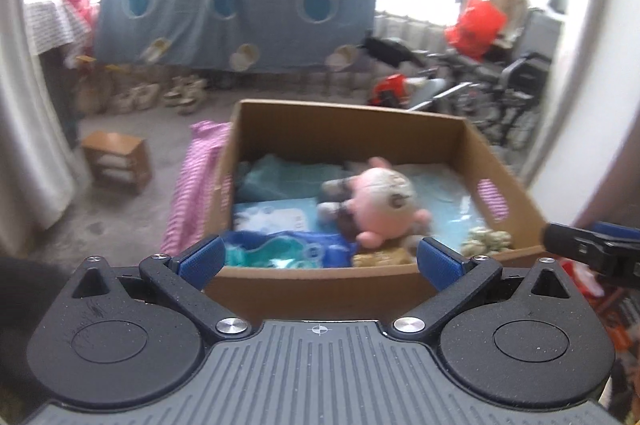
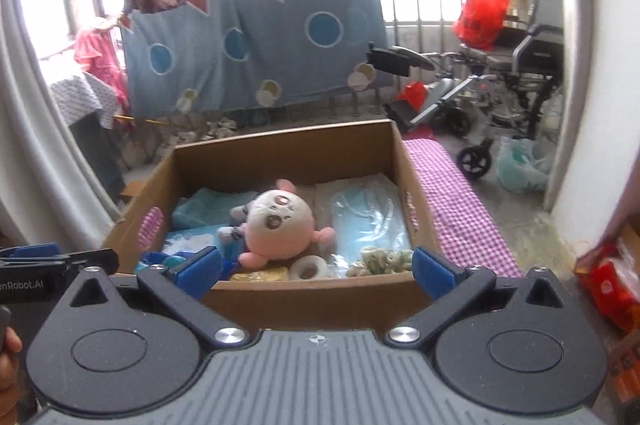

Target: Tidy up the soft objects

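With the pink round plush doll (image 2: 280,225) already lying in the brown cardboard box (image 2: 280,149) among folded blue cloths, your left tongs (image 1: 320,259) and right tongs (image 2: 318,271) both gape empty; remaining items unseen

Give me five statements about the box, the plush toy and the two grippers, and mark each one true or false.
1. The pink plush toy lies inside the cardboard box. True.
2. The right gripper is clamped on the plush toy. False: its jaws stand wide apart with nothing between them, and the toy lies loose in the box.
3. A pink checked cloth lies outside the box, beside one of its walls. True.
4. The box is closed with its flaps folded over. False: the top is open and its contents show.
5. The left gripper holds a blue item. False: its jaws are open and empty; the blue packet lies in the box.
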`<state>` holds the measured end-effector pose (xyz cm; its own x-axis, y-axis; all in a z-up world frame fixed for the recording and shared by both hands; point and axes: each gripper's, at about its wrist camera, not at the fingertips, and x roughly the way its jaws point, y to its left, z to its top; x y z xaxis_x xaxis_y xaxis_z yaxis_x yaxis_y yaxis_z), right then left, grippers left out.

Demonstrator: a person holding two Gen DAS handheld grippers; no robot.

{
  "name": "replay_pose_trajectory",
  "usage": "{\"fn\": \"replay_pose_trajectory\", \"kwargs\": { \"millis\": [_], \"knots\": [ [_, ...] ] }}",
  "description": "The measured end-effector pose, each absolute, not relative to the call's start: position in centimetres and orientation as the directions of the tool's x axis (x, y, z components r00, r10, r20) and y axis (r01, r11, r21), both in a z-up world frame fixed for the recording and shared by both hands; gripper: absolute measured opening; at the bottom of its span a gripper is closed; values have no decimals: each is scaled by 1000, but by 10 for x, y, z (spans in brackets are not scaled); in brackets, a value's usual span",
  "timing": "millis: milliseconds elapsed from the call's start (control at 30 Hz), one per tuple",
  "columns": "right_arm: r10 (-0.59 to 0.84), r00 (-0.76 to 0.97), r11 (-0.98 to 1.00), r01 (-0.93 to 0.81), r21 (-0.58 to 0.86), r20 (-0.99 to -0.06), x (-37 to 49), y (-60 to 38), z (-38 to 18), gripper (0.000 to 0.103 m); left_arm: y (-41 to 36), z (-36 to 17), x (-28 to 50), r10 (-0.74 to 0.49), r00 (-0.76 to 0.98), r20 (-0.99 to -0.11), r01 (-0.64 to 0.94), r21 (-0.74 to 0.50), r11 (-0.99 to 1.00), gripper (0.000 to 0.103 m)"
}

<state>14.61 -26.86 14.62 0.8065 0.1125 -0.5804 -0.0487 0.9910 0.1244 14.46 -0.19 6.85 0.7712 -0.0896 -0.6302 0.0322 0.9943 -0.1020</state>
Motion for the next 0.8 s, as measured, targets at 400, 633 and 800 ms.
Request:
{"fn": "replay_pose_trajectory", "kwargs": {
  "millis": [400,633,800],
  "knots": [
    [88,763,995,-40,89,-640,161,-252,134,103,-15,53,167,-11,692,-722,-26,-41,999,103],
    [135,727,990,-69,124,-673,172,-244,129,103,-25,57,172,10,671,-741,-45,-28,999,102],
    [116,717,993,-64,101,-687,175,-242,126,103,-31,53,176,30,655,-755,-57,-10,998,103]
  ]
}}
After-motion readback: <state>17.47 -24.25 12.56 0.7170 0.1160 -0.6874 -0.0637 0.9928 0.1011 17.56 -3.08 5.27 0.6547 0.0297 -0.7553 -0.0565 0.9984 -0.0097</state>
